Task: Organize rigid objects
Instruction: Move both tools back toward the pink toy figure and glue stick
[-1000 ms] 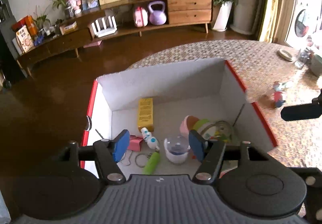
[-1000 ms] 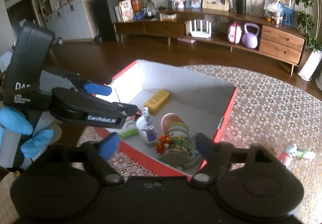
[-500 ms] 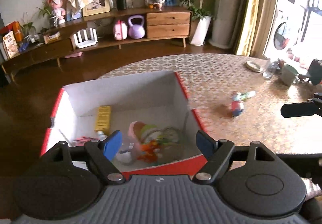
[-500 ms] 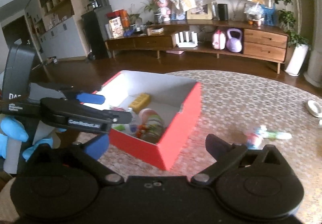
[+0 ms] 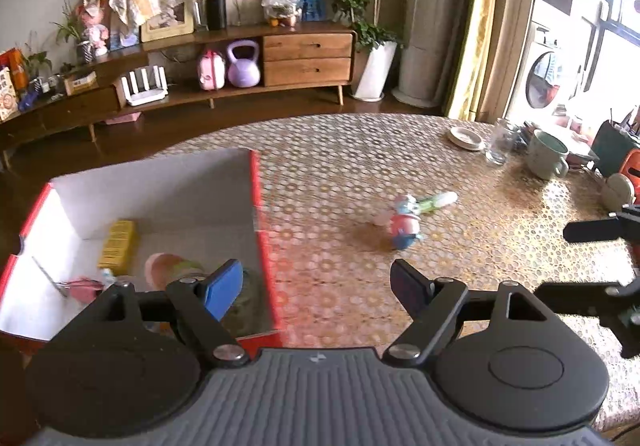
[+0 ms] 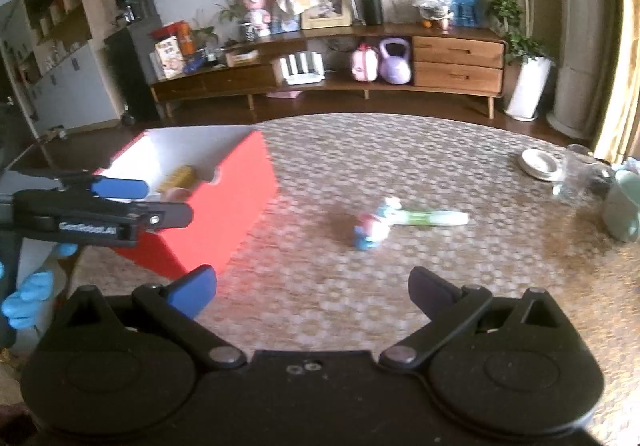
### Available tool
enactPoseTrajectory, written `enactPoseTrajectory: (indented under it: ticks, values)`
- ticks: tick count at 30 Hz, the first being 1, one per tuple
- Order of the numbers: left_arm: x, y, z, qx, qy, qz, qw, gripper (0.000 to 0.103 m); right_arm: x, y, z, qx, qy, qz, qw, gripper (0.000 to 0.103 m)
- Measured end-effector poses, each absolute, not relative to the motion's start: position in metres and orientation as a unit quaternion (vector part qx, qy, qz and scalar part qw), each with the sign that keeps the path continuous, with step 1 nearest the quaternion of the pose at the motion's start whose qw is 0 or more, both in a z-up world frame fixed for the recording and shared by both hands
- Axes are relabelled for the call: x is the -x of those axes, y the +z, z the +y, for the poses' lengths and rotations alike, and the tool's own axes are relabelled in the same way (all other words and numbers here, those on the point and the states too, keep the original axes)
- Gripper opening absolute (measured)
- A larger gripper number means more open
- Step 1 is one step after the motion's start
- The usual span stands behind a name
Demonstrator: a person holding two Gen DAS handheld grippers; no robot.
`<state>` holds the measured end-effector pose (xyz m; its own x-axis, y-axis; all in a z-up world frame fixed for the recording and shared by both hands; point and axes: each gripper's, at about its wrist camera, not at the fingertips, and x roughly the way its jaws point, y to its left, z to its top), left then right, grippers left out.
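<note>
While both grippers hang spread and empty, left gripper (image 5: 316,286) beside the red box (image 6: 224,201), right gripper (image 6: 312,294) faces the small toy (image 6: 374,226) lying alone on the table (image 6: 440,165), probably next to be boxed.

left hand-held gripper (image 5: 316,286): swung off red box (image 5: 256,201), jaws widened | right hand-held gripper (image 6: 312,286): likewise

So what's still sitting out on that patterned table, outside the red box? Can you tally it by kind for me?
Toys: 2, a small pink and blue figure and a green and white tube-shaped piece lying against it
Mugs: 1, pale green
Glasses: 1, clear
Small white dishes: 1
Total: 5, leaving out the clutter at the table's far right edge, which is too cut off to tell.
</note>
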<state>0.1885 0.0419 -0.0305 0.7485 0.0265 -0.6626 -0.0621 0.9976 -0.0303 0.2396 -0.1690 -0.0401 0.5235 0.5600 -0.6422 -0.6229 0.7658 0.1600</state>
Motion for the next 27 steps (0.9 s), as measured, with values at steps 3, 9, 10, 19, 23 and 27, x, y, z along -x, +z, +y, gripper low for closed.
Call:
enactPoseTrajectory:
  ticks: [3, 9, 10, 19, 23, 27]
  values:
    - [-0.197, -0.038, 0.028, 0.03, 0.017, 0.358, 0.933, 0.081, -0.256, -0.047, -0.181, 0.051, 0.331, 0.352, 0.874, 0.102]
    - [-0.219, -0.051, 0.005, 0.035, 0.009, 0.358, 0.933, 0.081, -0.295, -0.057, -0.199, 0.093, 0.319, 0.355, 0.874, 0.102]
    - [-0.223, -0.053, 0.002, 0.036, 0.006, 0.358, 0.933, 0.081, -0.302, -0.059, -0.2, 0.104, 0.322, 0.354, 0.872, 0.102]
    - [-0.256, -0.084, -0.022, 0.031, -0.009, 0.362, 0.932, 0.081, -0.351, -0.072, -0.186, 0.187, 0.374, 0.35, 0.838, 0.1]
    - [-0.274, -0.101, -0.028, 0.031, -0.01, 0.369, 0.929, 0.081, -0.373, -0.083, -0.172, 0.207, 0.383, 0.347, 0.831, 0.097]
    - [-0.29, -0.116, -0.032, 0.027, -0.013, 0.373, 0.927, 0.081, -0.394, -0.099, -0.158, 0.229, 0.394, 0.353, 0.817, 0.094]
